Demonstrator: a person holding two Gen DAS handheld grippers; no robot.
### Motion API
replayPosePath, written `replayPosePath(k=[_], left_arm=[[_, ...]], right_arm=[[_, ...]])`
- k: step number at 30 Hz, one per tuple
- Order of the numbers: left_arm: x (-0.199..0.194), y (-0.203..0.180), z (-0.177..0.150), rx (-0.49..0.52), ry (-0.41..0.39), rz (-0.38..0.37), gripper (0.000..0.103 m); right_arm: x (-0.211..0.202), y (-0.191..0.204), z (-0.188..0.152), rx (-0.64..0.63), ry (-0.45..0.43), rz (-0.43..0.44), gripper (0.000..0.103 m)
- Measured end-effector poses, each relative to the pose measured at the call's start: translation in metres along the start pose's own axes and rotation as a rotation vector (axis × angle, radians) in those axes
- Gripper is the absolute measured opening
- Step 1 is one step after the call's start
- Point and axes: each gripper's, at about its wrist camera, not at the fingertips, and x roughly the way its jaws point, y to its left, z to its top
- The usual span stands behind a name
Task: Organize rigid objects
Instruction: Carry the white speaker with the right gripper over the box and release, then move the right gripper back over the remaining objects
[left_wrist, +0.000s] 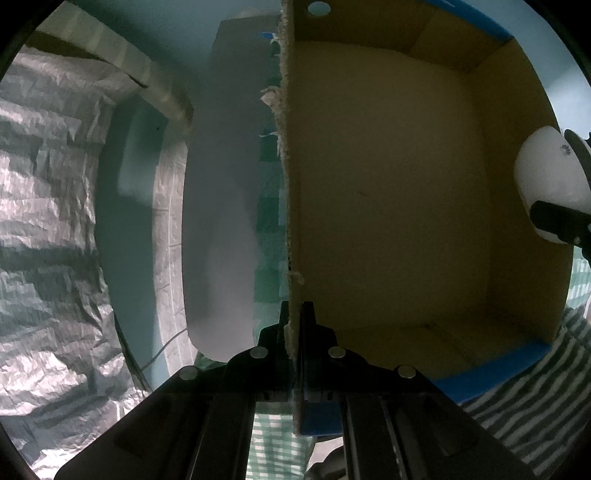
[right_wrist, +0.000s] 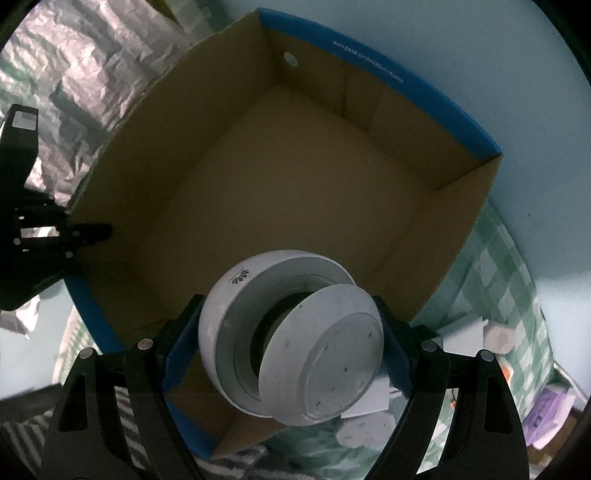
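Observation:
An open cardboard box (right_wrist: 314, 177) with blue outer sides stands empty on a green checked cloth. My left gripper (left_wrist: 293, 314) is shut on the box's torn left wall (left_wrist: 288, 184); it also shows at the left edge of the right wrist view (right_wrist: 88, 232). My right gripper (right_wrist: 291, 332) is shut on a white dome camera (right_wrist: 280, 343) with a round base and holds it above the box's near edge. The camera appears at the far right of the left wrist view (left_wrist: 550, 184).
Crinkled silver foil (left_wrist: 48, 221) covers the area left of the box. A white flat panel (left_wrist: 221, 221) lies beside the box's left wall. Small white and purple items (right_wrist: 495, 336) sit on the checked cloth (right_wrist: 495, 258) to the right. Striped fabric (left_wrist: 535, 376) lies near the front.

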Motion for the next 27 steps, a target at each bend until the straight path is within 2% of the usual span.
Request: replayPosePath(k=[9,15,18,27], left_arm=[[0.003,0.0,0.002,0.007,0.004,0.015,0.004],[0.002,-0.002,0.002,0.009,0.006,0.02,0.004],[0.001,-0.003,0.001,0.01,0.007,0.019,0.004],[-0.001,-0.003,0.0,0.001,0.009,0.014,0.007]], right_arm=[[-0.012,-0.001,0.004,0.019,-0.06,-0.03,0.086],[-0.03,-0.012,-0.005,0.081,-0.1,0.027,0.086],[-0.042,-0.017,-0.01,0.111,-0.125,0.017,0.091],[-0.082,-0.061,-0.036,0.254,-0.184,-0.004,0.091]])
